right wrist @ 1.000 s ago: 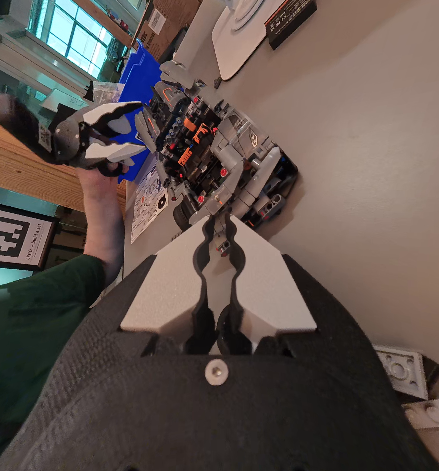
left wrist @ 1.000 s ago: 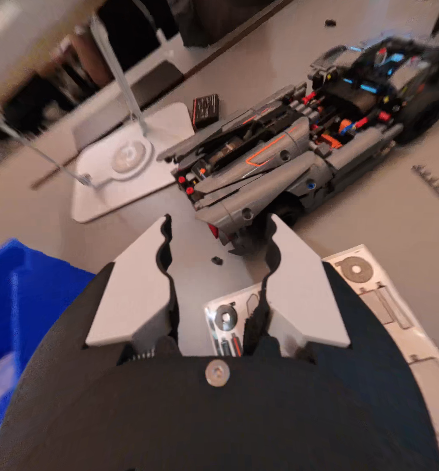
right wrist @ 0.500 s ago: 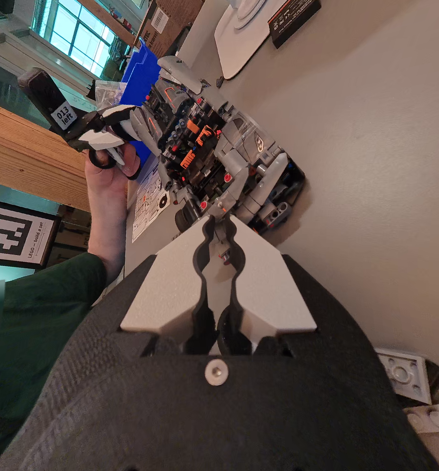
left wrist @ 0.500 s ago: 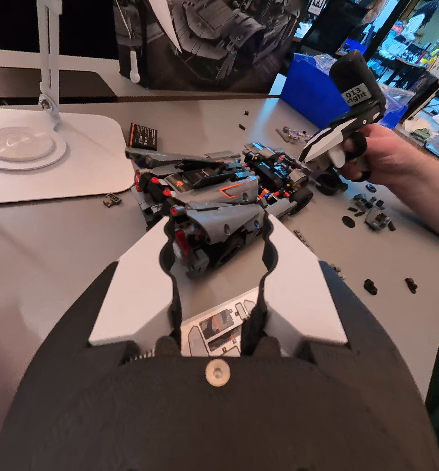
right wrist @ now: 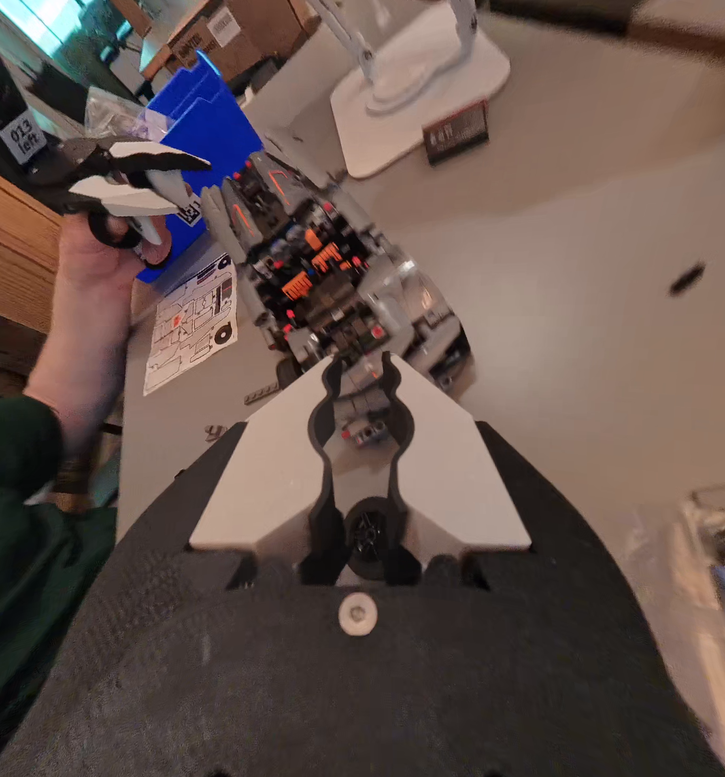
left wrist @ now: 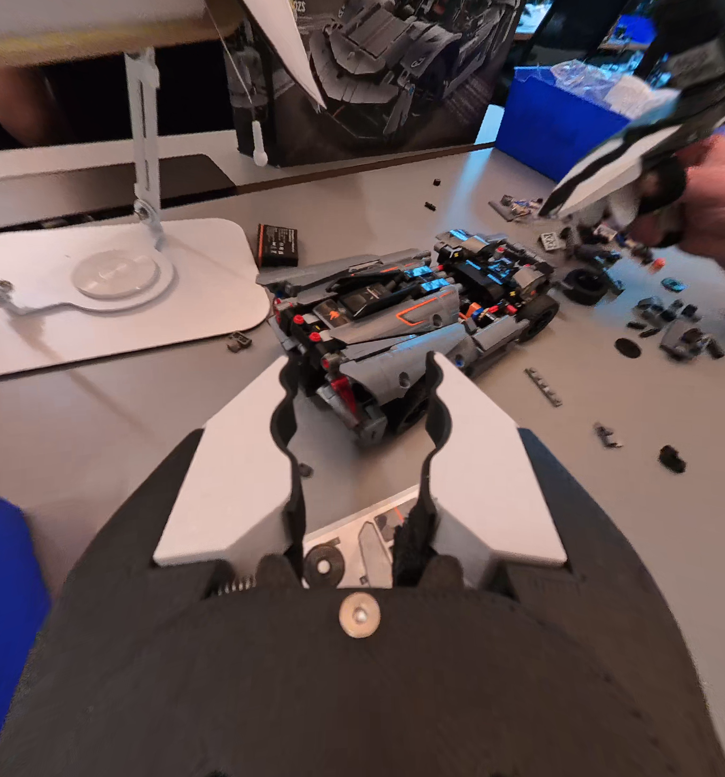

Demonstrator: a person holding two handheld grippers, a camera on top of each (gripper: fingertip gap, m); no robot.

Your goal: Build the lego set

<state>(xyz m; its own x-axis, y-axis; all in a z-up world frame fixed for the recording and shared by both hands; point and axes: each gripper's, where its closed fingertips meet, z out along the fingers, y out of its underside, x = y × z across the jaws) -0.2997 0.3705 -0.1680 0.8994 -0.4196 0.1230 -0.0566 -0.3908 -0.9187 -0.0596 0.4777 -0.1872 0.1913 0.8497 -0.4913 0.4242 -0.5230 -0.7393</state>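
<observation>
- The right gripper [right wrist: 359, 366] was low by the lego car [left wrist: 407, 319] a moment ago. Now it has lifted back, so the car sits free on the table [left wrist: 100, 420].
- Its fingers are a little apart and hold nothing.
- The left gripper [left wrist: 358, 370] has pulled back a bit, spread wide and empty, at the car's back end.
- Only the left view shows the loose pieces [left wrist: 667, 328] right of the car.
- Only the right view shows the whole sticker sheet [right wrist: 192, 323] beside the car.
</observation>
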